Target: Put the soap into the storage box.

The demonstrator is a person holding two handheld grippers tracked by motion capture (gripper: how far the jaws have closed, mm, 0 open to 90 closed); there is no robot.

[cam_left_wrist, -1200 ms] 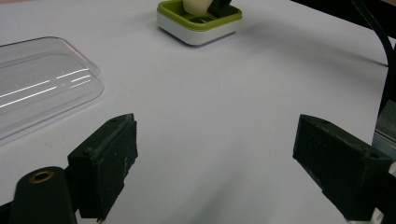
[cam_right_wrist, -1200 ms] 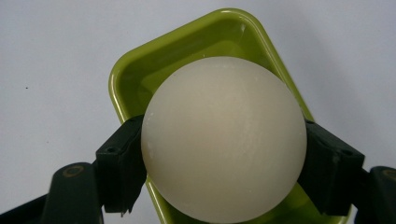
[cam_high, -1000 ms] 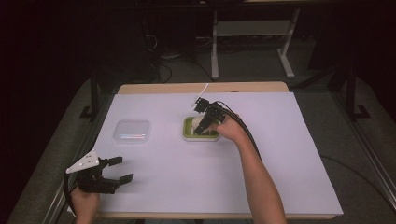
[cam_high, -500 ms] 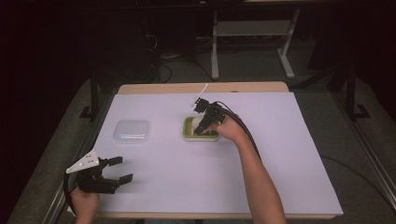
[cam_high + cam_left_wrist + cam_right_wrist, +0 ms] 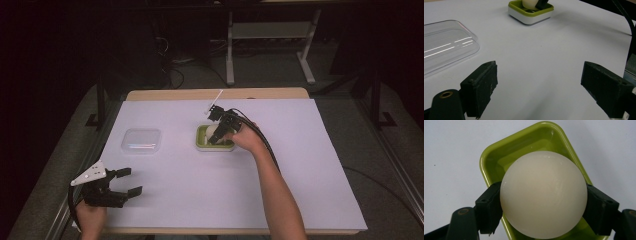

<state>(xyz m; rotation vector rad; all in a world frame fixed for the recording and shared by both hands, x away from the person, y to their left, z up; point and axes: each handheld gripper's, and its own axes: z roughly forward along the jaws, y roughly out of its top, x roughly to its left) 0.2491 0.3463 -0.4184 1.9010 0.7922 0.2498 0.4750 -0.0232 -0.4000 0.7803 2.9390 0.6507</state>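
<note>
From the high view, the right gripper [image 5: 218, 136] reaches into the green tray [image 5: 201, 138] mid-bench, toward the far edge. The left gripper [image 5: 124, 181] rests near the bench's near-left corner, fingers spread with nothing between them.

The left gripper view shows a clear lid [image 5: 446, 45] beside it.

In the right gripper view, the fingers [image 5: 489, 206] clamp a white ball [image 5: 543, 193] over the tray.

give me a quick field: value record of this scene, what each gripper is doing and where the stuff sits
right hand-held gripper: shut on smooth cream-white ball, over the green tray
left hand-held gripper: open, holding nothing, near the table's front left corner
tray: rectangular lime-green tray with white base, mid-table
lid: clear plastic rectangular lid, lying flat left of the tray, untouched
surface: white sheet-covered table
</note>
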